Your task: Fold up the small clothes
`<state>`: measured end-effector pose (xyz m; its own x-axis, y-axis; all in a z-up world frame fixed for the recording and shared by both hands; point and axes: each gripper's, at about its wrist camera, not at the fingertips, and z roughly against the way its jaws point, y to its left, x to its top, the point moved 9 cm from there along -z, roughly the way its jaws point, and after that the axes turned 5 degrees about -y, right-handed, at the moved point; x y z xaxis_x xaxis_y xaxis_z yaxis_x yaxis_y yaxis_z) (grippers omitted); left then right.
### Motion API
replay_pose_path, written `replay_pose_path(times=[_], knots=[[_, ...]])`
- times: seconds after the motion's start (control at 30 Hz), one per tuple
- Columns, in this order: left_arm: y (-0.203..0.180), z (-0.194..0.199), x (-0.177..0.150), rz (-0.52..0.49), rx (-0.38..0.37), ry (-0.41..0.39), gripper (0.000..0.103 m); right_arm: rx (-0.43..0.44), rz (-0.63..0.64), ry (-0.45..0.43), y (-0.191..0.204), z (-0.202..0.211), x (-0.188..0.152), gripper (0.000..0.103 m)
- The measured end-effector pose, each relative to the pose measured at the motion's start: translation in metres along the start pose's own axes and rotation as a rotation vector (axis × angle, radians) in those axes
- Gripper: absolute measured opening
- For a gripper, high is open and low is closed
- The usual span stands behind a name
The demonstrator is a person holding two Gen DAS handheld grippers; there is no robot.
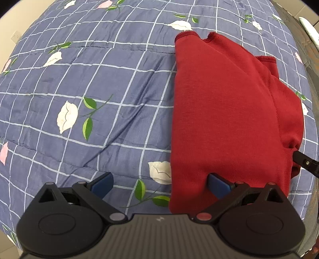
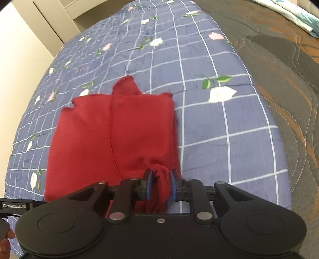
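Note:
A small red garment (image 1: 225,111) lies partly folded on a blue checked quilt with flowers (image 1: 79,79). My left gripper (image 1: 159,185) is open; its right finger (image 1: 218,184) rests over the garment's near left edge, its left finger over the quilt. In the right wrist view the red garment (image 2: 111,135) lies ahead, a folded layer on top. My right gripper (image 2: 161,184) is shut on a bunched near corner of the garment (image 2: 160,191). The right gripper's tip also shows in the left wrist view (image 1: 305,163) at the garment's right side.
The quilt (image 2: 209,129) covers a bed. A dark patterned mattress (image 2: 279,69) lies to the right of it. A pillow (image 2: 295,14) sits at the far right. A wall and cupboard (image 2: 45,22) stand at the far left.

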<state>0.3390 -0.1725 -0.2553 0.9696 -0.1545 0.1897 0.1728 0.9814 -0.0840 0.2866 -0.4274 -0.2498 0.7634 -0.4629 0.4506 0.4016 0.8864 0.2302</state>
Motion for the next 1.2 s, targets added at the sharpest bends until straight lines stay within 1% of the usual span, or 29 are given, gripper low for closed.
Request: replay_pose_path(times=[0.03, 0.07, 0.13, 0.17, 0.2, 0.23, 0.27, 0.3, 0.33, 0.4, 0.6, 0.7, 0.8, 0.83, 0.9, 1.1, 1.2], knots=[[0.0, 0.002, 0.001, 0.002, -0.005, -0.014, 0.102, -0.005, -0.002, 0.003, -0.001, -0.001, 0.0, 0.026], [-0.001, 0.007, 0.004, 0.003, -0.018, -0.045, 0.102, -0.009, -0.005, 0.004, -0.001, -0.001, -0.001, 0.03], [-0.004, 0.015, 0.009, -0.005, -0.045, -0.096, 0.102, -0.019, -0.017, 0.008, -0.005, -0.002, -0.001, 0.043], [-0.005, 0.019, 0.012, -0.011, -0.057, -0.116, 0.102, -0.021, -0.026, 0.01, -0.007, -0.002, -0.001, 0.047], [-0.007, 0.022, 0.016, -0.018, -0.067, -0.133, 0.102, -0.025, -0.037, 0.009, -0.01, -0.002, 0.0, 0.057], [-0.009, 0.023, 0.019, -0.023, -0.077, -0.146, 0.102, -0.025, -0.046, 0.008, -0.012, -0.002, 0.0, 0.064], [-0.011, 0.025, 0.023, -0.027, -0.091, -0.161, 0.102, -0.02, -0.057, 0.007, -0.013, -0.002, 0.001, 0.066], [-0.013, 0.025, 0.027, -0.03, -0.102, -0.166, 0.102, -0.01, -0.067, 0.005, -0.015, -0.001, 0.002, 0.071], [-0.015, 0.024, 0.03, -0.031, -0.108, -0.165, 0.102, 0.003, -0.077, 0.003, -0.016, -0.002, 0.004, 0.077], [-0.017, 0.02, 0.037, -0.032, -0.117, -0.159, 0.102, 0.024, -0.093, -0.005, -0.018, -0.003, 0.011, 0.084], [-0.021, 0.0, 0.056, -0.061, -0.106, -0.147, 0.102, 0.074, -0.099, -0.019, -0.017, -0.018, 0.041, 0.092], [-0.022, -0.011, 0.061, -0.076, -0.095, -0.126, 0.102, 0.096, -0.085, -0.009, -0.013, -0.03, 0.053, 0.097], [-0.024, -0.021, 0.064, -0.088, -0.105, -0.097, 0.102, 0.106, -0.058, 0.014, -0.006, -0.043, 0.06, 0.101], [-0.024, -0.024, 0.064, -0.089, -0.107, -0.09, 0.103, 0.107, -0.048, 0.024, -0.004, -0.048, 0.06, 0.102], [-0.025, -0.03, 0.064, -0.088, -0.115, -0.075, 0.103, 0.117, -0.045, 0.046, 0.0, -0.055, 0.058, 0.102], [-0.024, -0.036, 0.065, -0.056, -0.144, -0.041, 0.103, 0.137, -0.087, 0.114, 0.004, -0.069, 0.04, 0.102], [-0.025, -0.037, 0.065, -0.06, -0.146, -0.039, 0.103, 0.139, -0.103, 0.114, 0.002, -0.07, 0.033, 0.102]])
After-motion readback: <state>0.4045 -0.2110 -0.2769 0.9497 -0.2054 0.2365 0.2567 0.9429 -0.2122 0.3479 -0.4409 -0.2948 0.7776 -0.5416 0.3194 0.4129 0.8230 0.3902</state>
